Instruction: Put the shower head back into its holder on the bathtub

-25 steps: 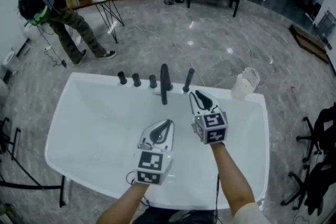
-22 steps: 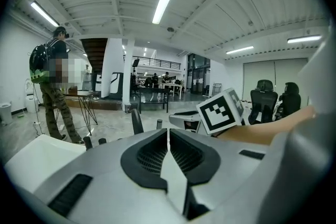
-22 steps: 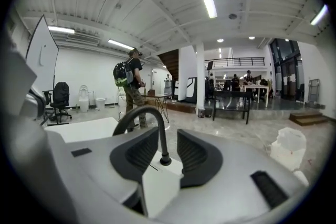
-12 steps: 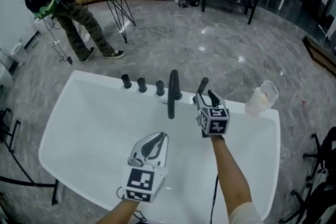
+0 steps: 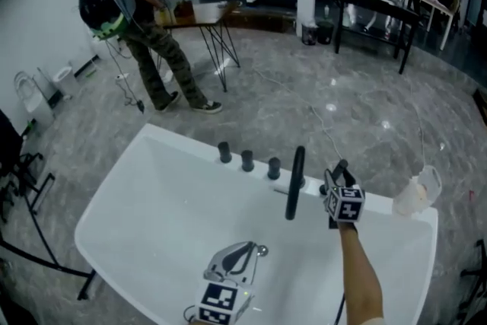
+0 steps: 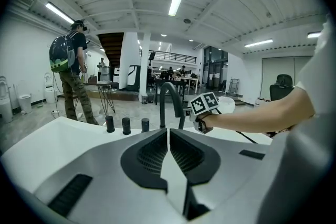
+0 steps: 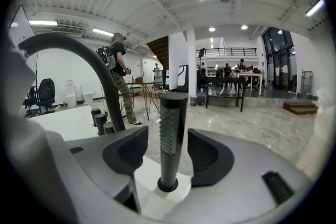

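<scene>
Black shower head point(image 7: 172, 134) stands upright in its holder point(image 7: 168, 185) on the bathtub point(image 5: 167, 202) rim, right of centre. Jaws of the right gripper point(image 7: 167, 152) are opening around it, not touching; left gripper point(image 6: 168, 132) is pinched shut on nothing, bottom centre.

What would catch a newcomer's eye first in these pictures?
The big white bathtub fills the foreground, with a black gooseneck faucet on its far rim. Just right of the faucet, the black shower head stands upright in its holder between the right gripper's opening jaws. A person with a backpack stands behind, upper left.
</scene>
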`<state>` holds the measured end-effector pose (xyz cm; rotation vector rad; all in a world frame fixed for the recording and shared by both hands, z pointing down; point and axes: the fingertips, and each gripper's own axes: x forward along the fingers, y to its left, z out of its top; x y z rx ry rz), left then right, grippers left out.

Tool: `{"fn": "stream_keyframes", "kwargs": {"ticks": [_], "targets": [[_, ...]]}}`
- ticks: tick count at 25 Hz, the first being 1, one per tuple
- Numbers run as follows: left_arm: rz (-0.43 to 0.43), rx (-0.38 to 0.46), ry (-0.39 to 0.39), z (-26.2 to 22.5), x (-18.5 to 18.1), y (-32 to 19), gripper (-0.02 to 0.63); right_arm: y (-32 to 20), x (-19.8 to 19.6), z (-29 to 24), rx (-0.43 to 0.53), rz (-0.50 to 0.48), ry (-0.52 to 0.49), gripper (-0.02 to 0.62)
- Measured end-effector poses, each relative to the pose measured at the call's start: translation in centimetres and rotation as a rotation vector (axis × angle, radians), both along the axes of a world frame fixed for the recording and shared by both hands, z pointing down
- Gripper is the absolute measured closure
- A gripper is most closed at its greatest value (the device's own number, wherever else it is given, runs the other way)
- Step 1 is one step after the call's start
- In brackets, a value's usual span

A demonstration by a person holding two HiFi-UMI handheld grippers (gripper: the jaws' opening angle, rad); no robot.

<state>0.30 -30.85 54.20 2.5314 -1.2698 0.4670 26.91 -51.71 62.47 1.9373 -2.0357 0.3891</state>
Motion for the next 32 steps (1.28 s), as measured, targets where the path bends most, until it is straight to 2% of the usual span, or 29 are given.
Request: {"fn": "stream_keyframes", "kwargs": {"ticks": [2,4,11,17,20,24,28,32], "targets": [[-0.019,0.001,0.000,-0.2,-0.5,-0.1,0.584,-0.5,0.1,0.6,-0.010,0.005,0.016,0.376],[-0.031,0.015,0.004,-0.6,-0.9,-0.2,0.584,-0.9,0.2,0.7,-0.009,0.015,0.027,0.456],[-0.040,0.037,0.014,-1.9,-1.5,0.2,0.584,-0.5,-0.1,1.0,-0.044,0.019,0.017,0.456],[-0.051,0.065,0.009,-3.0,-2.8,0.7,0.584,-0.7,-0.4,0.4,-0.037,0.027,0.008,0.456],[-0.050,0.052,0.009,-2.5,-2.8,0.6,0.584,-1.1,0.4,-1.3,0.018,0.020,-0.006,0.456],[-0.046,0.046,0.025,-2.6,-2.0,0.4,0.584,-1.6,-0.7,-6.7,0.099,-0.058,0.014,0.456],[-0.020,0.052,0.055,-3.5,-0.4,0.8,0.584,1.3,-1.6,-10.3,0.168,-0.067,0.022,0.456],[0.004,0.092,0.094,-5.4,1.2,1.1,0.584,4.8,-2.7,-13.2,0.210,-0.090,0.043,0.456]]}}
